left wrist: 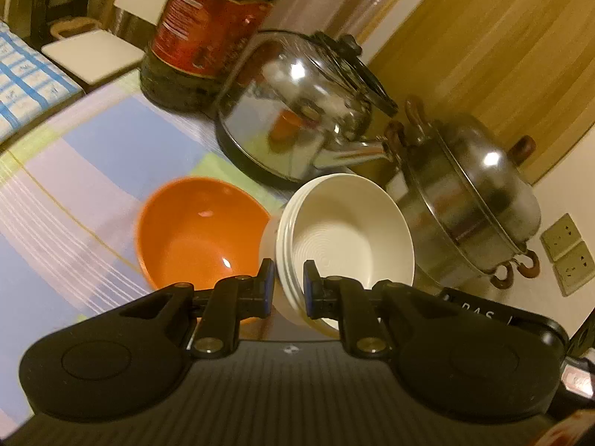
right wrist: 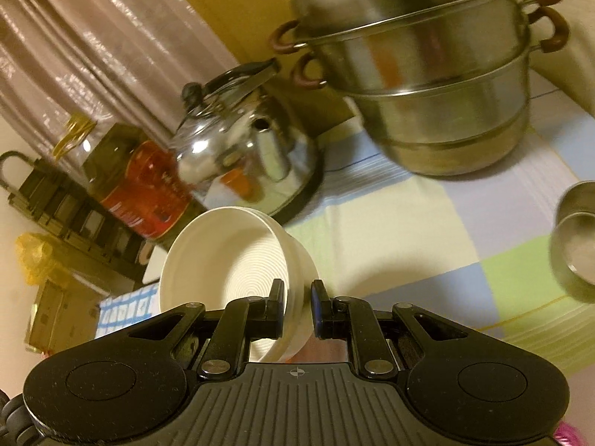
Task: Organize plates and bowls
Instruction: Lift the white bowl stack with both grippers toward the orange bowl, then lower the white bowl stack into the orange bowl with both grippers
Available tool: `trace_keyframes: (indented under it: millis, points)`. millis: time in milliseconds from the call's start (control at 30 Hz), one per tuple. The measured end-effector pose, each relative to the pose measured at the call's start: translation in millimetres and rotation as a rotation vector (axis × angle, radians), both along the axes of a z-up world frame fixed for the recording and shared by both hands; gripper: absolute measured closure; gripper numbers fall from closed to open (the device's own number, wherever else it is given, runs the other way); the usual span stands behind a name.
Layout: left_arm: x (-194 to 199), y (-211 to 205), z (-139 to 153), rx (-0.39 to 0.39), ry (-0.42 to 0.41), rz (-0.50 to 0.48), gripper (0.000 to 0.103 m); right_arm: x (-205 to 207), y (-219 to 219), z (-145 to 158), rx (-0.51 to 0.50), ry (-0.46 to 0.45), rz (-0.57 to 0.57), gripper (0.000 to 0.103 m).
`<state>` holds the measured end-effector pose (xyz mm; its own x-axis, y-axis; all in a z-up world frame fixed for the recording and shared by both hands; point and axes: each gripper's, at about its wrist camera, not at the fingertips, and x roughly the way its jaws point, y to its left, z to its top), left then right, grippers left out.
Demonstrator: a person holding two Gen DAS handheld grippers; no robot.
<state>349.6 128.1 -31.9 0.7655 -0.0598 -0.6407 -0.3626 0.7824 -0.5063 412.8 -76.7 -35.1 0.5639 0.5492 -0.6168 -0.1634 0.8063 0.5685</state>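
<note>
Both grippers pinch the same white ribbed bowl (left wrist: 346, 234) by its rim, and that shared hold is where trouble may start. The left gripper (left wrist: 289, 290) has its jaws drawn narrow on the bowl's near left wall, and the right gripper (right wrist: 299, 306) clamps the near right wall the same way, so the bowl appears to hang tilted in the air above the checked tablecloth (right wrist: 409, 230). If the two hands drift apart or turn unevenly, the smooth rim could slip out of one pair of pads and the bowl would swing or drop. An orange bowl (left wrist: 202, 230) sits on the cloth just to the left of it, and a steel kettle (left wrist: 297, 107) and a stacked steamer pot (left wrist: 468, 193) stand close behind, so a careless swing may knock any of them. How far the pads reach down the wall cannot be made out, since each gripper body hides the bowl's near base. Whether the bowl clears the cloth is hard to judge, and the steel cup (right wrist: 576, 234) at the far right is cut off.
</note>
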Motion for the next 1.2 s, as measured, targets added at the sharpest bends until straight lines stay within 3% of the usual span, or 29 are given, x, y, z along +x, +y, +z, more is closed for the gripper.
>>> trace_keyframes:
  millis: [567,1200]
  points:
    - [-5,33,-17,0.016,0.046,0.071,0.089,8,47,-23,-0.031,-0.008,0.076,0.089]
    - [3,51,-40,0.005,0.108,0.097,0.089,18,71,-47,-0.085,0.007,0.121,0.089]
